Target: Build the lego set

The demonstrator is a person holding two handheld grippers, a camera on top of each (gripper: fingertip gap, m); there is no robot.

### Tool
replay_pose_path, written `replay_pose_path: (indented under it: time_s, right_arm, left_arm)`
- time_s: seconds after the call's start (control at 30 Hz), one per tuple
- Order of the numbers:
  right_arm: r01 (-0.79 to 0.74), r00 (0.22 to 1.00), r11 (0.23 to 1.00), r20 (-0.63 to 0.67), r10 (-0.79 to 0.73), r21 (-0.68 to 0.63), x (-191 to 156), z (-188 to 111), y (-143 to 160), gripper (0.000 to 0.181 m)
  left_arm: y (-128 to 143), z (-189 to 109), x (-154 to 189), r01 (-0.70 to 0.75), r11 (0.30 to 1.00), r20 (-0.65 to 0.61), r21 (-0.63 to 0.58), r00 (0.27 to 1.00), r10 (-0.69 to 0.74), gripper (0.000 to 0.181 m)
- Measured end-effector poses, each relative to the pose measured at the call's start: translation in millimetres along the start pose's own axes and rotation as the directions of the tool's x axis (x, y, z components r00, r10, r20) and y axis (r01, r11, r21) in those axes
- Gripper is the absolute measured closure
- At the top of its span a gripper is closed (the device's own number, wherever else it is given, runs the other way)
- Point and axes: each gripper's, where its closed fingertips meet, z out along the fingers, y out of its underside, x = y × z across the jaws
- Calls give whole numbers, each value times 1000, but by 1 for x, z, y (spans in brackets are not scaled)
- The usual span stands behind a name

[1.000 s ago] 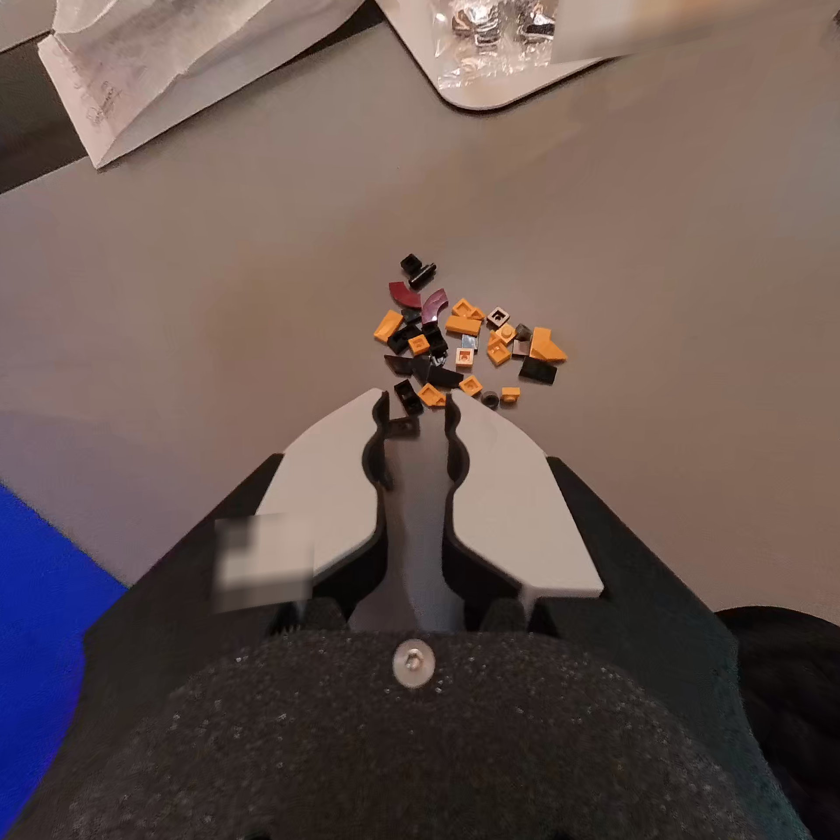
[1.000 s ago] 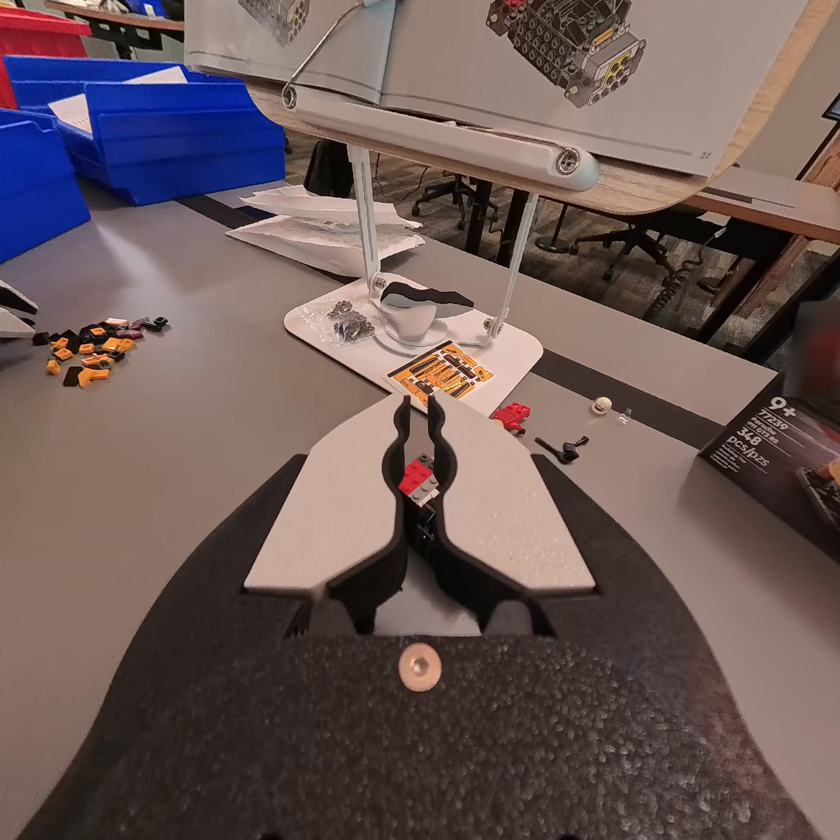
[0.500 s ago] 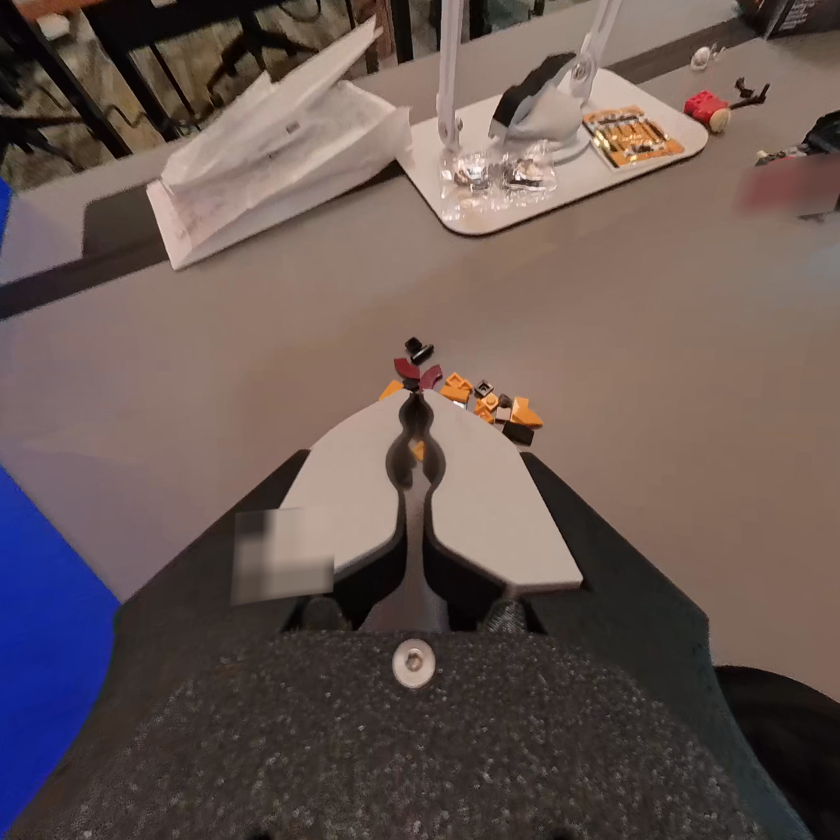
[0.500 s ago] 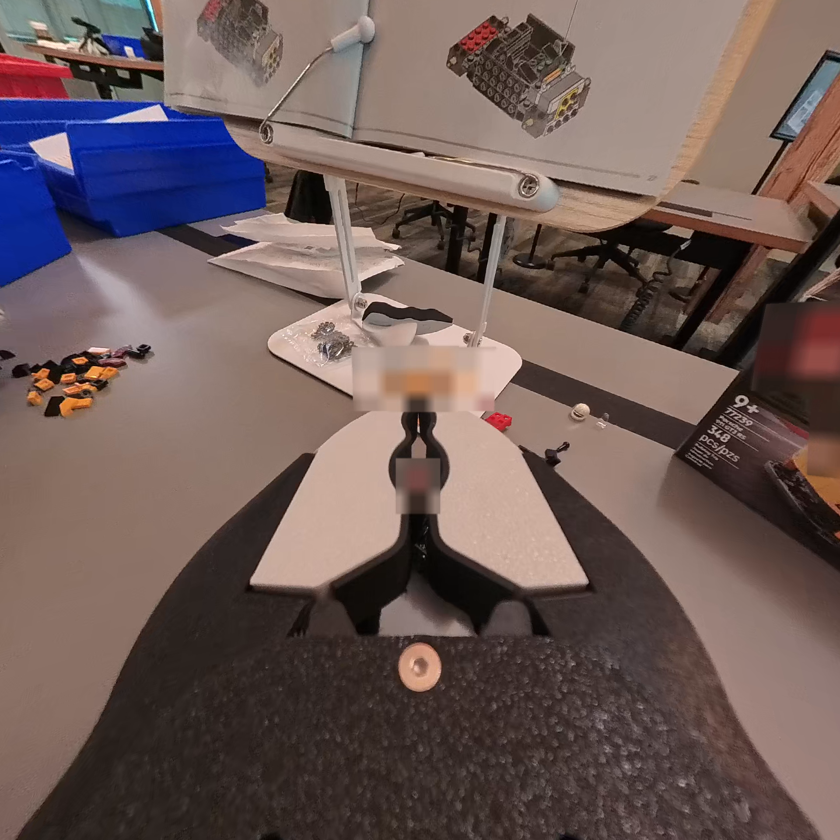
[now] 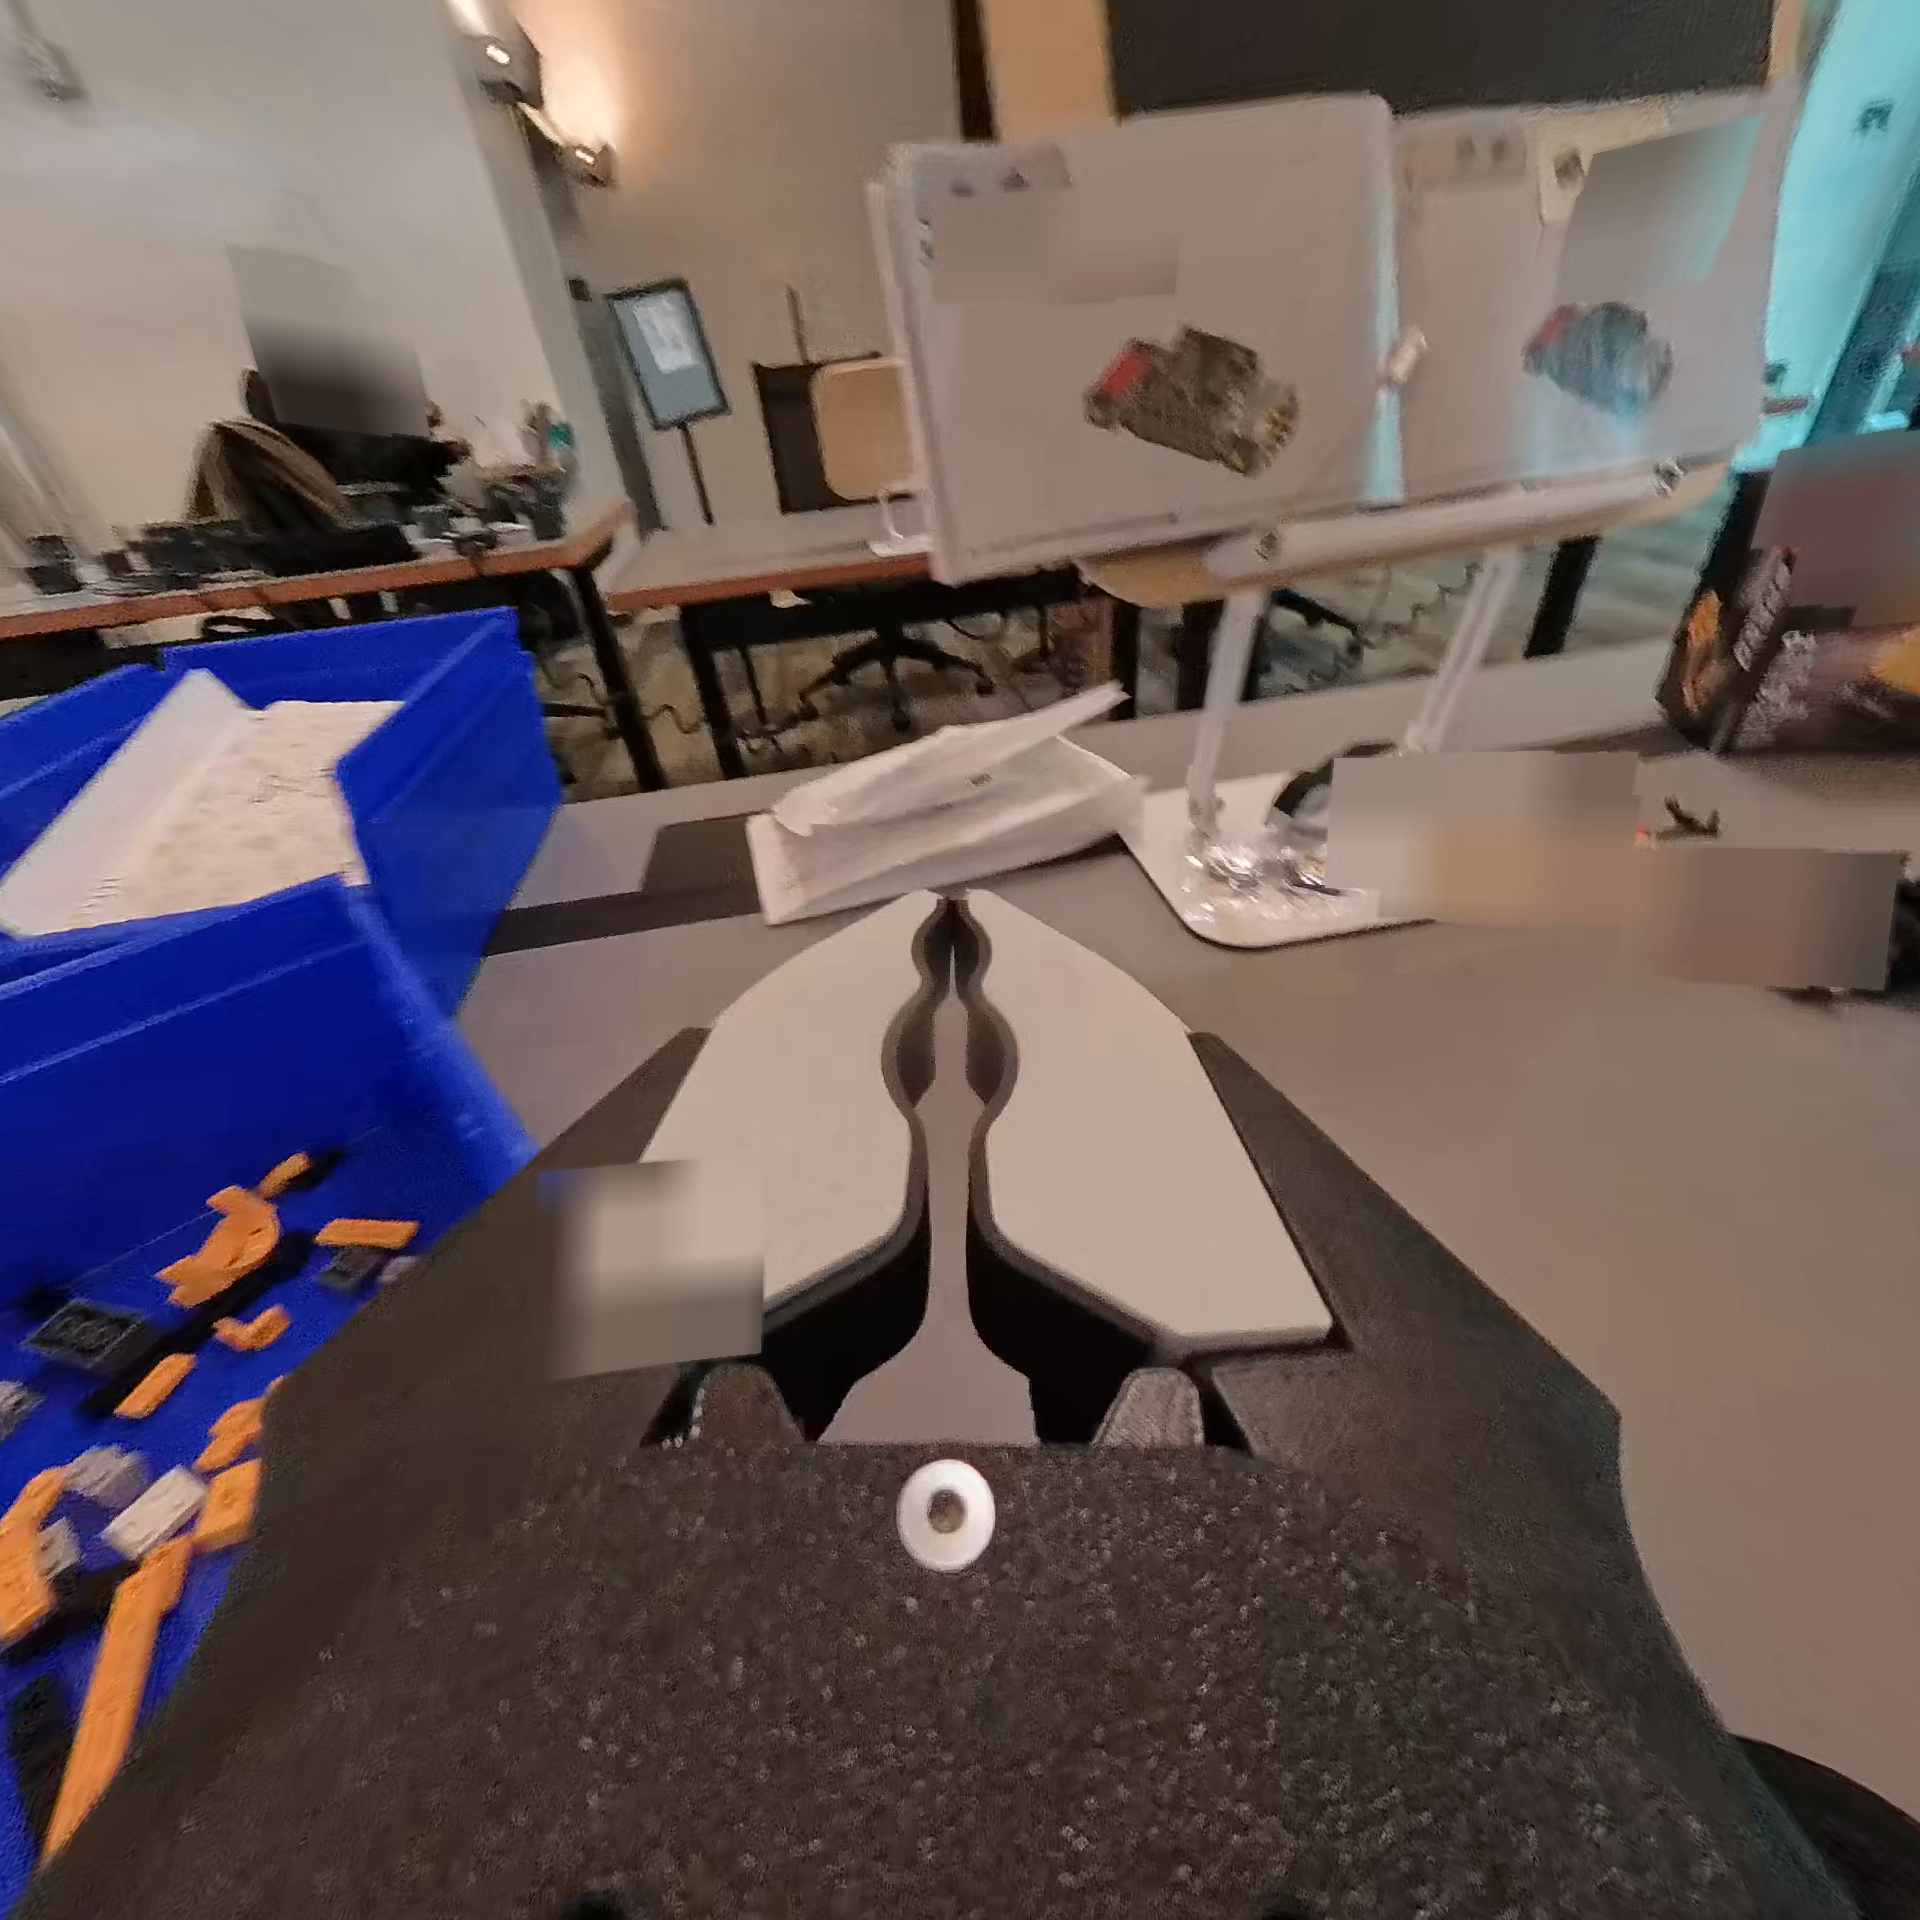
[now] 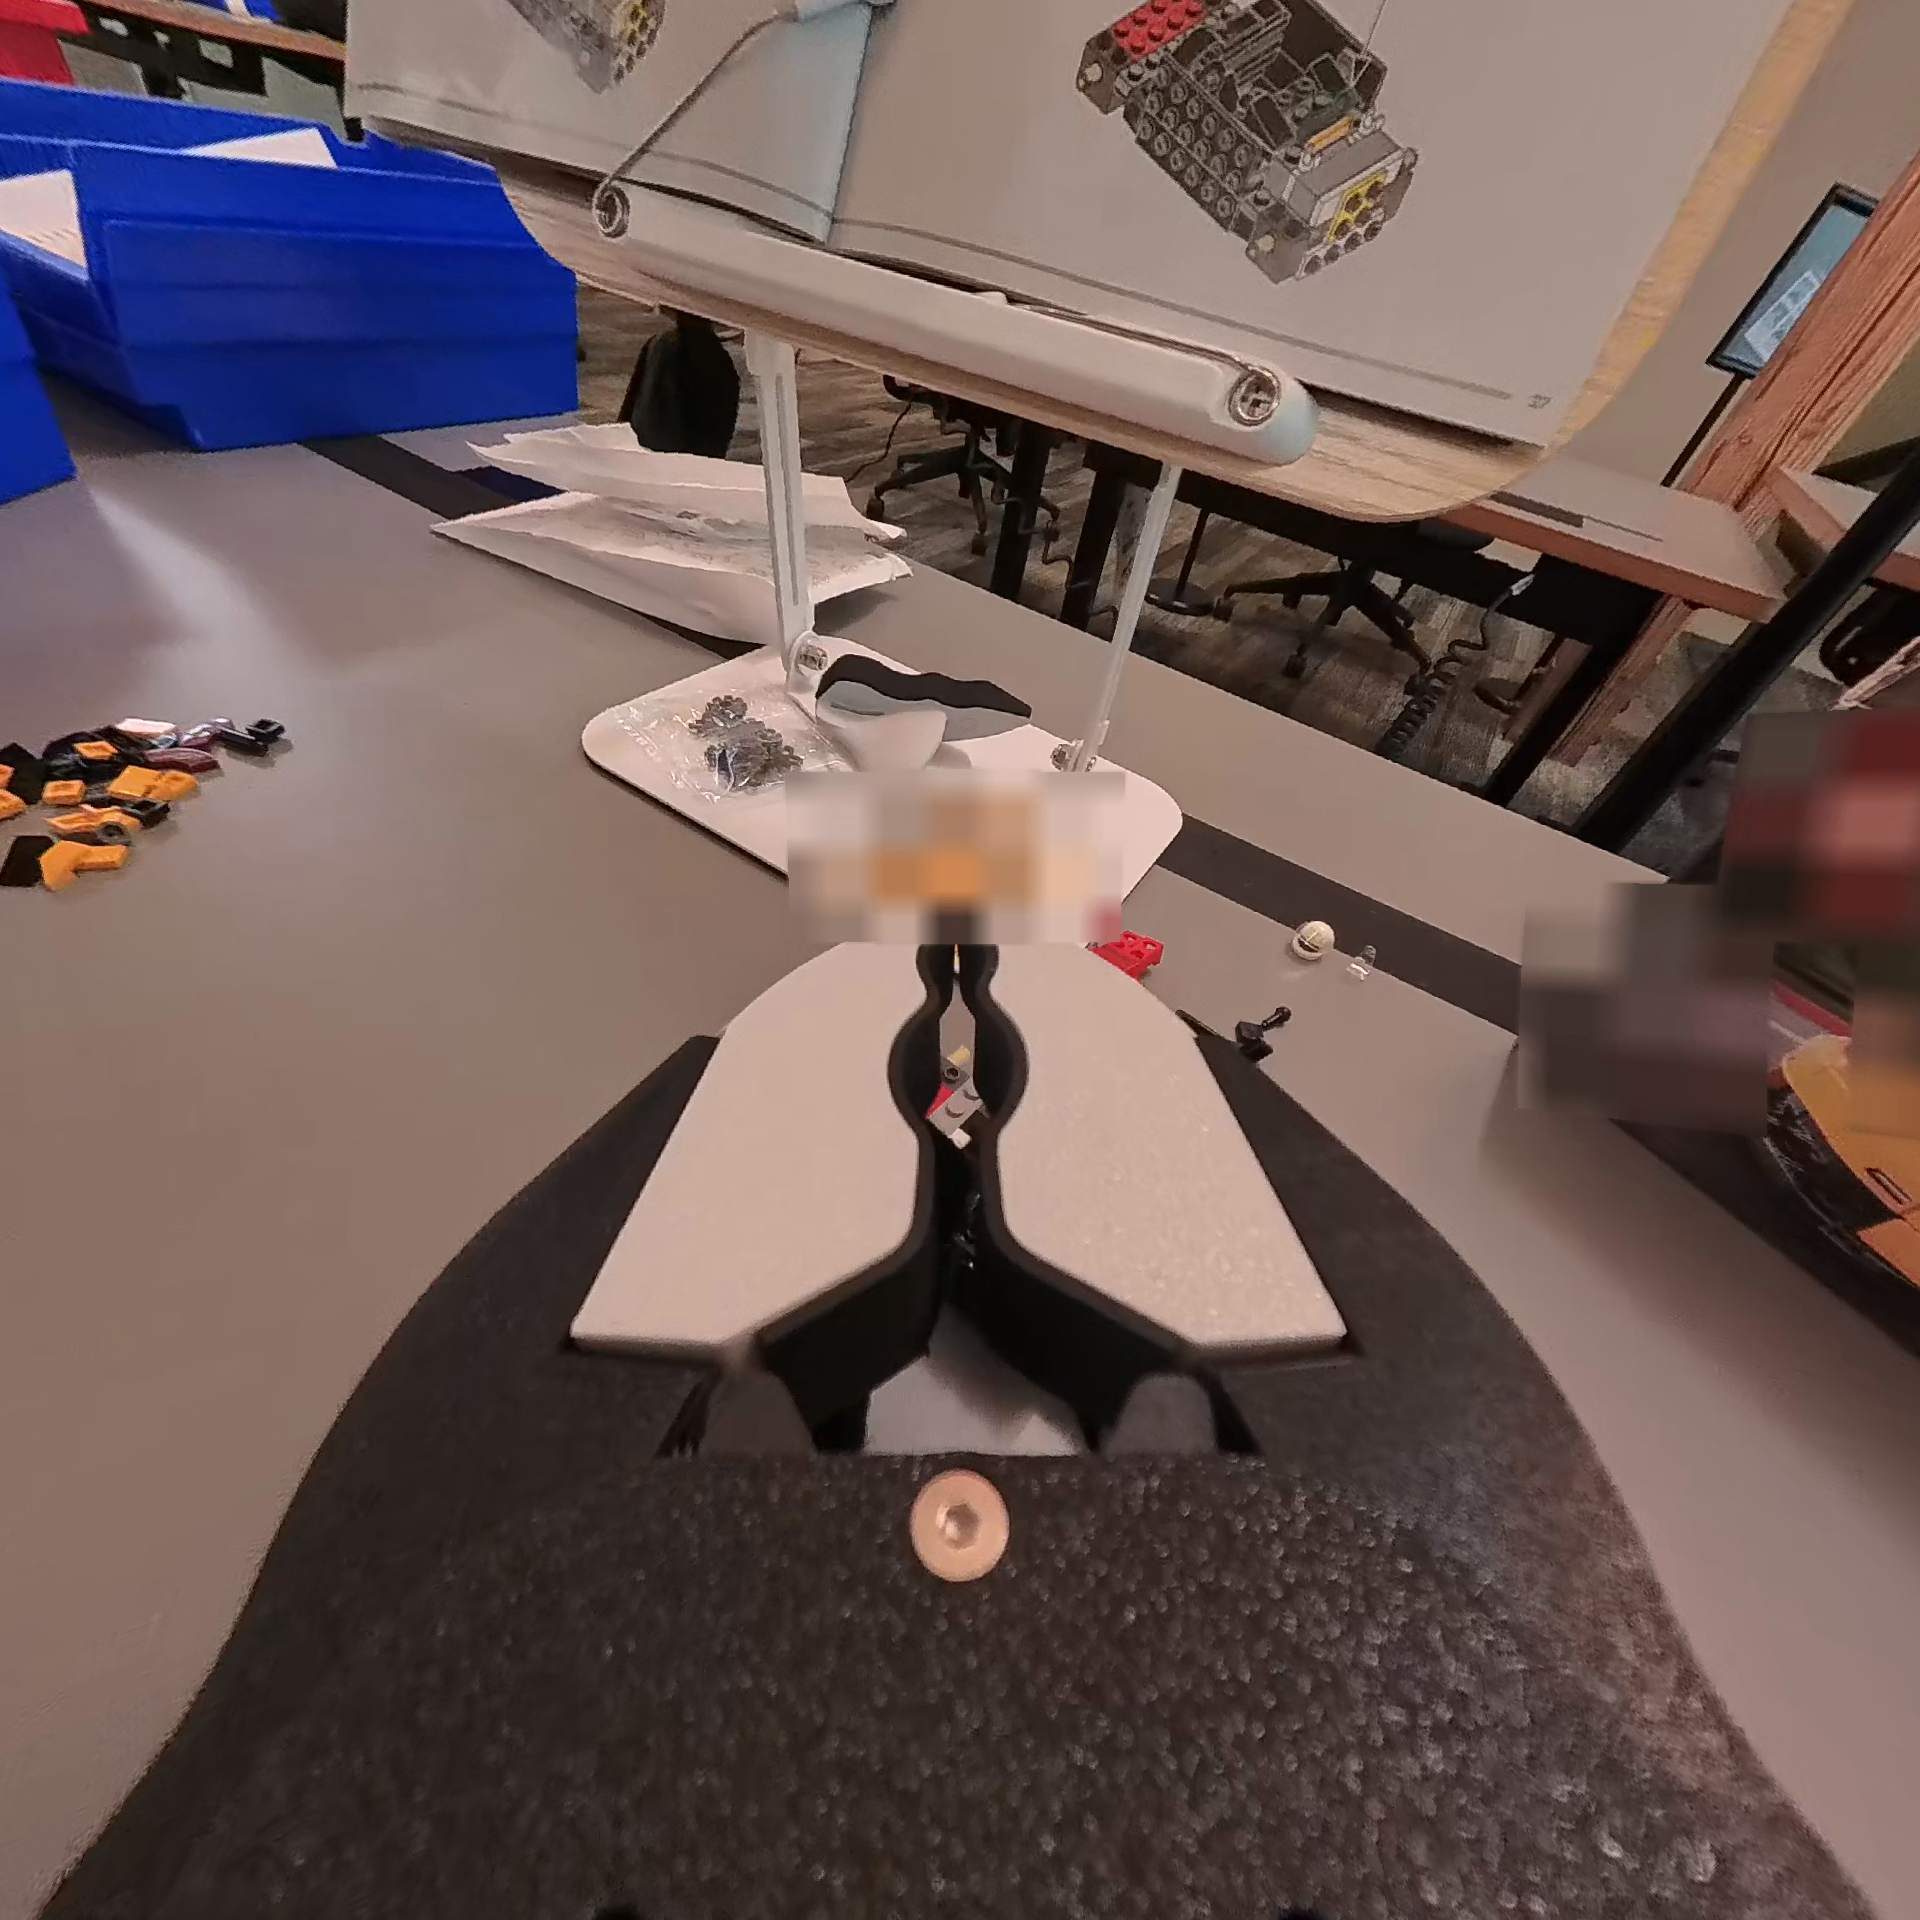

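My right gripper (image 6: 956,961) is shut on a small red, grey and black lego assembly (image 6: 958,1103), which shows in the gap between the jaws, low over the grey table (image 6: 416,987). My left gripper (image 5: 951,916) is shut and raised above the table, pointing at the open instruction booklet (image 5: 1195,364) on its stand. I see no piece between its tips. A pile of small orange and black pieces (image 6: 94,800) lies on the table at far left in the right wrist view. The booklet (image 6: 1143,156) hangs above the right gripper.
A blue bin (image 5: 208,987) with orange and black parts (image 5: 218,1257) sits left of my left gripper. Ahead are the stand's white base (image 6: 644,748), paper bags (image 5: 935,821), a red brick (image 6: 1127,951), a small black part (image 6: 1262,1029) and the lego box (image 6: 1849,1153). The left gripper's tips are roughly 35 cm from the right gripper's.
My left gripper closed over the piece pile, then lifted and tilted up so the room and blue bin show. My right gripper closed on the small assembly and stays shut.
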Motion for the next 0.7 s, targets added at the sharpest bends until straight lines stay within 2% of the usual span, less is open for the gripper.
replay_pose_path:
  time_s: [0.07,0.17,0.23,0.37,0.43,0.53,0.7]
  right_arm:
    - [8,1000,1000,-4,-8,2,-1,0,0,181]
    - [20,1000,1000,-9,-20,4,-2,0,-2,181]
    - [26,1000,1000,-10,-26,7,-3,0,-3,181]
    - [28,1000,1000,-9,-28,5,-4,0,-2,181]
    - [27,1000,1000,-5,-27,3,-5,1,-2,181]
    - [28,1000,1000,4,-28,0,-7,1,-1,181]
    - [31,999,1000,10,-31,2,-9,1,-3,181]
  left_arm:
    - [-4,-12,-24,28,999,67,24,997,-30,181]
    - [4,-36,-76,34,999,228,-7,973,-31,181]
    - [16,-58,-119,42,996,337,-77,941,-14,181]
    - [32,-106,-190,68,969,470,-236,881,52,181]
    - [37,-119,-213,63,924,465,-377,875,130,181]
    - [47,-123,-237,75,822,403,-565,894,196,181]
    - [64,-87,-239,136,704,305,-697,945,119,179]
